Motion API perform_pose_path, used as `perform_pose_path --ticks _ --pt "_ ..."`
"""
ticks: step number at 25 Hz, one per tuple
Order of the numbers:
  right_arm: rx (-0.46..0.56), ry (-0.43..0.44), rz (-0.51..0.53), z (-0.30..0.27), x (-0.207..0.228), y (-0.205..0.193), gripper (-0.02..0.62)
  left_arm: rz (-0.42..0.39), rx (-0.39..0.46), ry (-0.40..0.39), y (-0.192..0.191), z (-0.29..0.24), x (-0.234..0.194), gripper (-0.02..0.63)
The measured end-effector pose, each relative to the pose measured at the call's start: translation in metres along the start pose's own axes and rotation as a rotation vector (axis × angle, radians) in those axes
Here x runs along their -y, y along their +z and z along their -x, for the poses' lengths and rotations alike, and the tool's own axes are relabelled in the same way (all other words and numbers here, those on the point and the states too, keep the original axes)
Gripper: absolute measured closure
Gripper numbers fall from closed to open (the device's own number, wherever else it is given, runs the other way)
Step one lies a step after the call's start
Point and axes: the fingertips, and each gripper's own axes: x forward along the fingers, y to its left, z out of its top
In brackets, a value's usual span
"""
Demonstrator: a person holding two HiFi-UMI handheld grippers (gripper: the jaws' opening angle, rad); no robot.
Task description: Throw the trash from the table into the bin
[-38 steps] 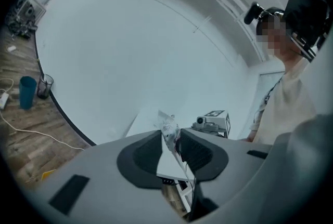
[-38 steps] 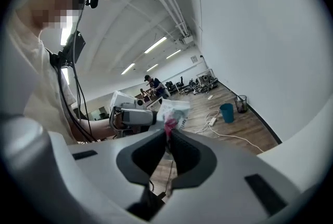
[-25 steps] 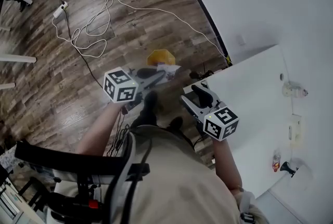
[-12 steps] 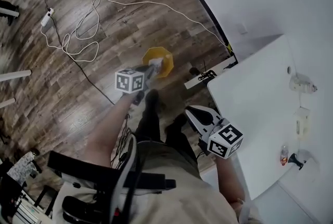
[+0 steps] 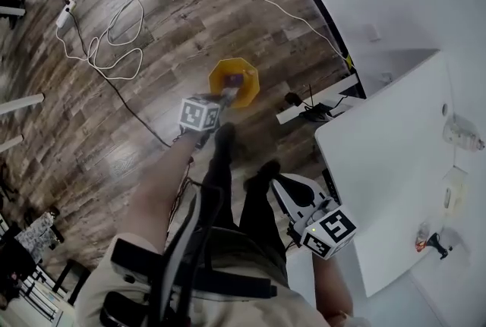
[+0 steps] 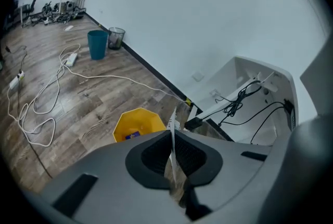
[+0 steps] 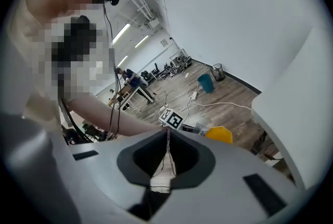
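Person stands on the wooden floor (image 5: 91, 136) beside the white table (image 5: 387, 166), a gripper in each hand, both pointing downward.

Left gripper (image 5: 228, 95): jaws closed on a thin white paper scrap (image 6: 171, 124). The scrap stands edge-on in the seam between the two pads, with its top corner sticking out past the tips. In the head view the jaw tips sit over the near rim of the yellow bin (image 5: 218, 75). In the left gripper view the bin lies just ahead and to the left of the tips, lower down on the floor. The scrap is in the jaws, not in the bin. Something small and blue (image 6: 132, 135) lies on the bin's bottom.

Right gripper (image 5: 279, 181): low at the person's right side, near the table's closest corner and well apart from the bin. Its jaws are pressed together tip to tip, and the right gripper view shows just the closed seam.

Table: a few small things lie along the edge farthest from the person. One looks like a clear bottle (image 5: 461, 133); the rest are too small to tell.

Around: white cables (image 5: 99, 52) loop over the floor. A teal bucket (image 6: 97, 44) and a black wire basket (image 6: 116, 38) stand by the wall, well apart from the yellow bin.
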Motion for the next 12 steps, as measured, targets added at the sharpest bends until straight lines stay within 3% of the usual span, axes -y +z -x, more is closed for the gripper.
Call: perform_pose_path --ticks 12 --pt "-0.028 -0.008 -0.091 -0.007 0.015 -0.05 0.568 -0.049 -0.074 0.084 -0.04 -0.074 -0.047 0.589"
